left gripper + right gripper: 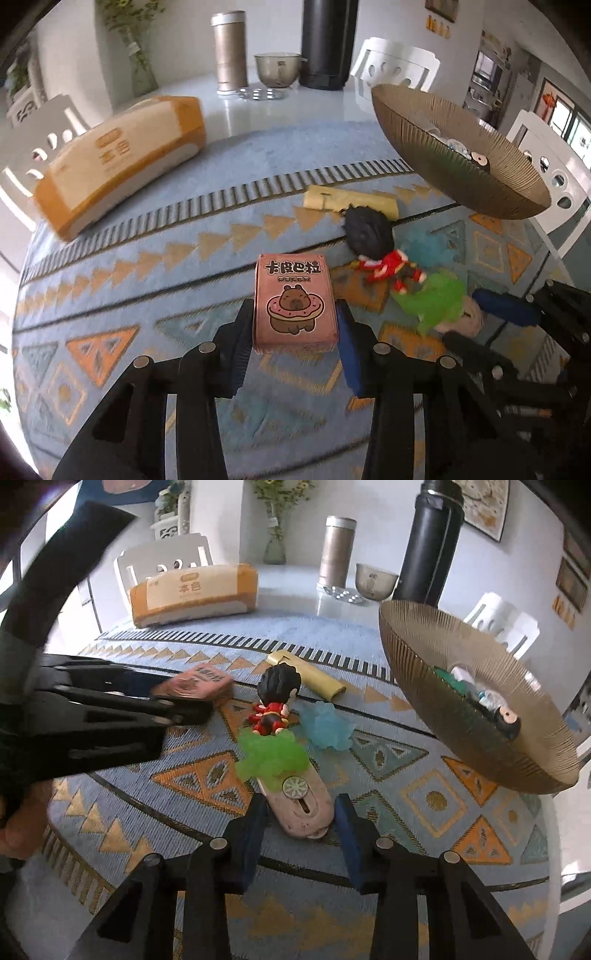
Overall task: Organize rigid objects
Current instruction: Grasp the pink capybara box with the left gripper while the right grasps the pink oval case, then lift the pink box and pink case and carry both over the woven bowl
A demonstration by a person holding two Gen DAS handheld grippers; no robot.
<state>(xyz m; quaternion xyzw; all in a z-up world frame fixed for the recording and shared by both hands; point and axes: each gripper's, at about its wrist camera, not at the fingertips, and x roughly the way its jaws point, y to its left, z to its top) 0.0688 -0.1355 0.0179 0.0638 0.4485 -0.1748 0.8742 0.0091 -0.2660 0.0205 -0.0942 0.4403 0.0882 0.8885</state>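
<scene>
On the patterned mat, both grippers closed on items, bowl partly filled.

Between the left gripper's (295,328) pads sits the pink card box (295,302), clamped on both sides and seemingly just clear of the mat (122,266); the right gripper (301,818) pinches the pale oblong case (303,805), its far end under the green toy (271,758). Outward lie the figurine (275,701), the blue toy (327,727) and the yellow tube (314,674), all loose on the mat. The ribbed bowl (424,657) to the right already holds a few pieces, so I judge the sorting begun, with five items left. The bowl's contents are mostly hidden by its wall and too small to name; whether the case has left the mat I cannot tell.
</scene>
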